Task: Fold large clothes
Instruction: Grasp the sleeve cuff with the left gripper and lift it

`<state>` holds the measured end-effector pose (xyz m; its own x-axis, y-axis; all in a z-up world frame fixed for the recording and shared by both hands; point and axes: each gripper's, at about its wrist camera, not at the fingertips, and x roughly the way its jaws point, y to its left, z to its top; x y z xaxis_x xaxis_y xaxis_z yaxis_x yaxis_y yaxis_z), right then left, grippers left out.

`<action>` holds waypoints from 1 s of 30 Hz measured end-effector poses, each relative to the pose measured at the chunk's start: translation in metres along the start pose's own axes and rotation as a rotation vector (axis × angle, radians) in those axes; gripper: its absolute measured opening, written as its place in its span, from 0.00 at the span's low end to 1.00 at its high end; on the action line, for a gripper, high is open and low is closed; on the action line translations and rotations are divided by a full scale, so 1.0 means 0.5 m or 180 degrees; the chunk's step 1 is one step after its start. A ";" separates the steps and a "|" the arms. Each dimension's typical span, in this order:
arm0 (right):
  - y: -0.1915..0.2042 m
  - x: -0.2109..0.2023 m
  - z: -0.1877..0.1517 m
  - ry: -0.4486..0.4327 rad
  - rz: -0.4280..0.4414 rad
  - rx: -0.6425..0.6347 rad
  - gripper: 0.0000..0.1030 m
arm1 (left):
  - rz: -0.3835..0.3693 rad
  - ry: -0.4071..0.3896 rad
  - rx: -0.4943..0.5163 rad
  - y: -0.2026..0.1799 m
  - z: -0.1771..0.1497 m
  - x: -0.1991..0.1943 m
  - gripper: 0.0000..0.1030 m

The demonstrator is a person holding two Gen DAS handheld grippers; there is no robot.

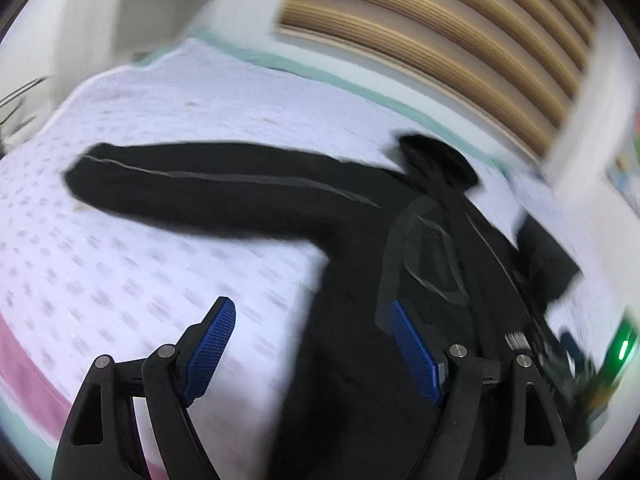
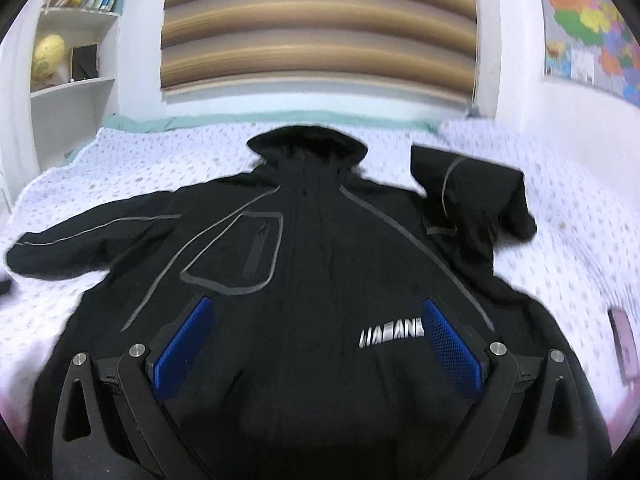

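Lay front-up across the dotted bed cover [image 2: 560,208]: black jacket [image 2: 320,260], one sleeve [image 1: 200,188] stretched out, the other folded. Hovered spread wide, gripping nothing: left tool [image 1: 312,344], right tool [image 2: 316,344]. Blurred beyond reading: chest lettering [image 2: 392,334].

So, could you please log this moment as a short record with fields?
garment: black jacket, front up, spread out
surface: bed with dotted white cover
left sleeve in view: stretched out flat
other sleeve: bunched and folded over
left gripper: open, holding nothing
right gripper: open, above jacket, holding nothing
folding: not yet begun
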<state>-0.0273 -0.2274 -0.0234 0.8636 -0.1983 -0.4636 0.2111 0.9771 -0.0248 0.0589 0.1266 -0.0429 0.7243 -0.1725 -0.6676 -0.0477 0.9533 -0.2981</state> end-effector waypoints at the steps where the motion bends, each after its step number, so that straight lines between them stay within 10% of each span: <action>1: 0.004 0.024 -0.009 -0.0074 -0.0098 -0.0077 1.00 | 0.0085 -0.0047 -0.0073 0.037 0.028 0.005 0.78; 7: 0.023 0.154 -0.068 0.0504 0.0085 -0.0130 1.00 | 0.0362 -0.0077 -0.0863 0.282 0.164 0.074 0.78; 15: 0.031 0.160 -0.079 0.0514 0.0244 -0.0085 1.00 | 0.0231 0.0201 -0.2256 0.530 0.154 0.216 0.74; 22: 0.037 0.168 -0.083 0.0628 0.0263 -0.0122 1.00 | 0.0233 -0.0181 -0.2027 0.526 0.192 0.274 0.72; 26: 0.038 0.169 -0.085 0.0630 0.0257 -0.0130 1.00 | 0.0310 -0.0191 -0.1884 0.520 0.214 0.296 0.30; 30: 0.039 0.168 -0.085 0.0631 0.0255 -0.0133 1.00 | 0.0278 -0.0355 -0.1710 0.498 0.225 0.277 0.19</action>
<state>0.0298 -0.2218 -0.1006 0.7690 -0.1050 -0.6306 0.1226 0.9923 -0.0157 0.2246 0.3678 -0.1329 0.7690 -0.0434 -0.6377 -0.4337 0.6976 -0.5704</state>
